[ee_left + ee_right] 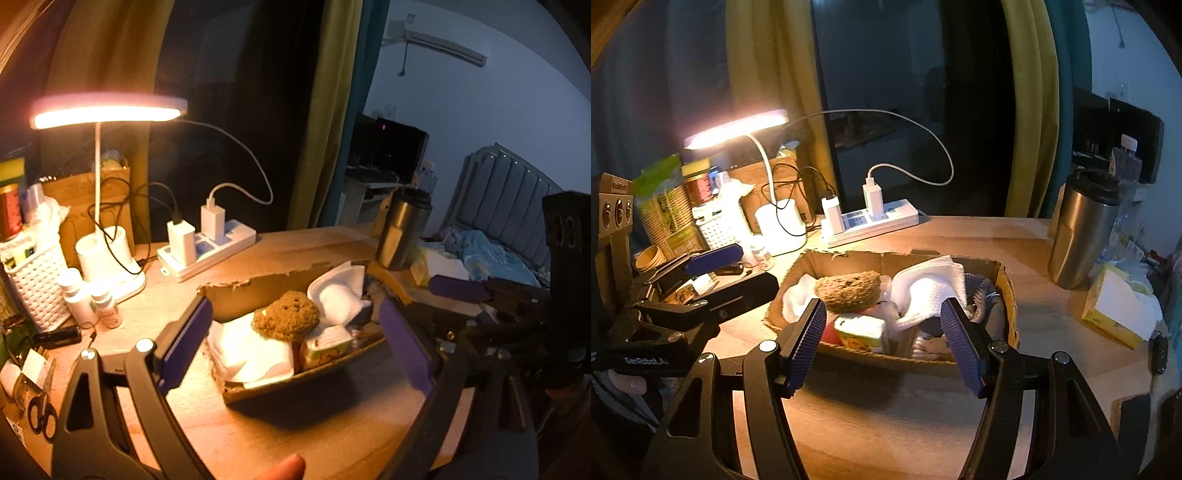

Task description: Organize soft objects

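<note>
A torn cardboard box [251, 291] [1008, 284] sits on the wooden desk. It holds a brown fuzzy soft toy [286, 319] [847, 290], white cloths [338, 297] [929, 286], a tissue pack [860, 330] and dark fabric [984, 295]. My left gripper [295, 343] is open and empty, its jaws standing either side of the box. My right gripper [884, 341] is open and empty, just in front of the box. The right gripper also shows at the right of the left wrist view [491, 295], and the left gripper at the left of the right wrist view [724, 273].
A lit desk lamp [107, 110] [738, 127], a power strip [207, 251] [875, 221], a white basket [37, 284], small bottles [77, 295] and scissors [42, 410] stand to the left. A steel tumbler [400, 229] [1082, 229] and tissue box [1119, 310] stand to the right.
</note>
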Demonstrator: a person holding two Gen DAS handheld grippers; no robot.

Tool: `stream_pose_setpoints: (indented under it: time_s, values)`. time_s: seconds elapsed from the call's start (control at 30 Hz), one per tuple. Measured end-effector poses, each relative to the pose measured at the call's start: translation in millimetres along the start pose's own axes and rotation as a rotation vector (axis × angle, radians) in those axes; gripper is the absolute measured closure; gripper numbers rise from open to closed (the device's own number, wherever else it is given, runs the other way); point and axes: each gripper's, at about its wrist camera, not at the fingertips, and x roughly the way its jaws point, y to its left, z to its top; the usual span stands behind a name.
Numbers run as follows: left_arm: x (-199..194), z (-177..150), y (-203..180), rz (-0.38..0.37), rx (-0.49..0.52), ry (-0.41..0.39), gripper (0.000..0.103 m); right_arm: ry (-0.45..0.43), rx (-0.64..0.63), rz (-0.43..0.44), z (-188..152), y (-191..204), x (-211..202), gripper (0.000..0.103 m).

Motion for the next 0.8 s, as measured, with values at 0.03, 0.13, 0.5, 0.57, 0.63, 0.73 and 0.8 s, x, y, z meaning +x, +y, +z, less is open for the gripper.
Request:
stream_pose_setpoints:
  time_s: [0.03, 0.13, 0.5, 0.57, 0.63, 0.73, 0.8]
  values:
    - [-4.1, -0.2, 0.1, -0.001, 0.001, -0.006, 0.010, -0.004, -0.005, -0.001, -0.7, 4.0, -3.8, 0.035]
    - [-18.1, -1.9, -0.9, -0.005, 0.003, -0.025, 0.010, -0.012, -0.013, -0.005, -2.7, 11.3, -11.7, 0.035]
    - [-63.9, -10.1, -9.2, -0.009, 0.030, -0.080, 0.010, -0.054, -0.032, -0.030, -12.2, 34.0, -47.7, 0.035]
    - [-70.9, -11.2, -10.9, -0.006, 0.034, -0.087, 0.010, -0.063, -0.034, -0.033, -14.9, 37.8, -54.8, 0.035]
    - [-79.2, -12.3, -12.3, 0.009, 0.035, -0.096, 0.010, -0.069, -0.035, -0.037, -17.0, 40.3, -59.5, 0.035]
    - [-89.4, -13.6, -16.5, 0.014, 0.049, -0.110, 0.010, -0.083, -0.036, -0.045, -20.2, 44.8, -69.4, 0.035]
    - [-97.6, -14.9, -20.3, 0.013, 0.061, -0.121, 0.010, -0.094, -0.037, -0.051, -22.0, 47.6, -76.8, 0.035]
